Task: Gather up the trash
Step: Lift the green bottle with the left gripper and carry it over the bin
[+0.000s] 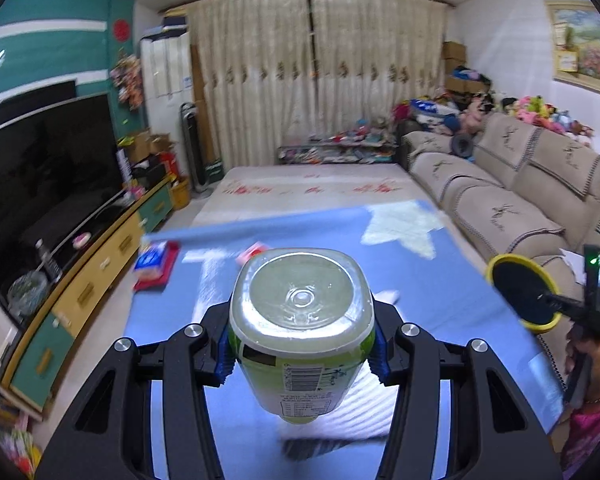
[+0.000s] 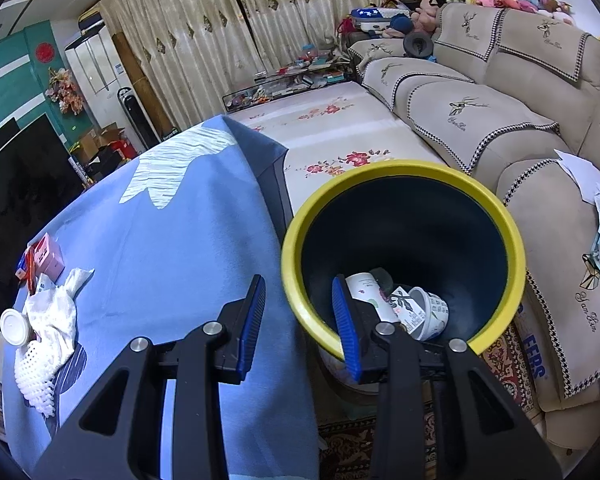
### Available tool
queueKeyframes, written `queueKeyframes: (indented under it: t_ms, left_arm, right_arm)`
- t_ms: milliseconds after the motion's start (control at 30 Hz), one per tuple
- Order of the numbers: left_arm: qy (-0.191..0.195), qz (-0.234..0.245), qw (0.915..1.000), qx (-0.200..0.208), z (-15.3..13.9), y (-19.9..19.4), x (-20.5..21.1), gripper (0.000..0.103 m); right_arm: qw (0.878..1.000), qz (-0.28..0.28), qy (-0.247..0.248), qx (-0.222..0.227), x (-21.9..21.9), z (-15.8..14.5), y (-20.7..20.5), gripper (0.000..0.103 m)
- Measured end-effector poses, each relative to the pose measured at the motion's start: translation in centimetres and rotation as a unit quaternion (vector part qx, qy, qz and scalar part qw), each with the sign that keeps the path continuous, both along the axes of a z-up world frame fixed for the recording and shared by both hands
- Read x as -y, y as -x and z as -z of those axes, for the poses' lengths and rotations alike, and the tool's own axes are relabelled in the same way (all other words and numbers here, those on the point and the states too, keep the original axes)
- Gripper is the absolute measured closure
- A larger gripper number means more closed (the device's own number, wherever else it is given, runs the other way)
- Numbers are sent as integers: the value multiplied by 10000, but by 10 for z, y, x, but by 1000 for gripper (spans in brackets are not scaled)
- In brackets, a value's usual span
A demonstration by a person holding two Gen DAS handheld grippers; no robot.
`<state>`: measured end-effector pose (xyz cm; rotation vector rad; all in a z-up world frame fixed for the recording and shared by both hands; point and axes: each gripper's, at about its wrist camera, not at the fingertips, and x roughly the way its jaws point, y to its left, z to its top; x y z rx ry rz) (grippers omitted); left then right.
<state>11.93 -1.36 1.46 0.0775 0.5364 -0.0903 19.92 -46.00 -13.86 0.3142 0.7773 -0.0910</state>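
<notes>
My left gripper [image 1: 300, 350] is shut on a green-labelled plastic bottle [image 1: 300, 320], held bottom-forward above the blue tablecloth [image 1: 440, 276]. A yellow-rimmed dark bin [image 2: 404, 248] stands beside the table; it holds a paper cup [image 2: 428, 312] and other scraps. It also shows in the left wrist view [image 1: 522, 292] at the right. My right gripper [image 2: 300, 320] is open and empty, straddling the bin's near rim, its right finger inside. On the table at the left lie a white crumpled cloth [image 2: 52, 320], a white lid [image 2: 14, 326] and a pink box [image 2: 46, 258].
A beige sofa [image 2: 500, 120] runs along the right. A floral mat [image 2: 320, 128] lies beyond the table. A TV [image 1: 40, 176] on a low cabinet [image 1: 84, 292] is at the left. A red and blue packet [image 1: 156, 264] lies at the table's far left edge.
</notes>
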Motion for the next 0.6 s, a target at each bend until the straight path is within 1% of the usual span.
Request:
queueKeyframes:
  t_ms: [133, 233, 333, 433, 467, 567, 600]
  left_arm:
    - [-66, 476, 9988, 129, -17, -13, 38, 52]
    - [54, 944, 9955, 11, -26, -30, 70, 52]
    - [40, 1404, 9901, -40, -32, -45, 110, 52]
    - [40, 1855, 9826, -82, -34, -60, 157, 52]
    - [84, 2066, 9783, -130, -33, -66, 177, 52]
    - [158, 2447, 9692, -241, -27, -78, 224, 52]
    - [189, 2602, 9649, -289, -24, -84, 245, 52]
  right_arm:
    - [9998, 191, 63, -29, 14, 2, 5, 70]
    - [9990, 433, 116, -26, 31, 3, 12, 70]
    - [9976, 677, 137, -17, 50, 4, 20, 70]
    - [9960, 886, 142, -39, 68, 8, 28, 70]
    - [9955, 937, 137, -49, 73, 9, 30, 70]
    - [9941, 1082, 102, -71, 88, 13, 35, 70]
    - [9936, 1120, 106, -84, 93, 14, 35, 70]
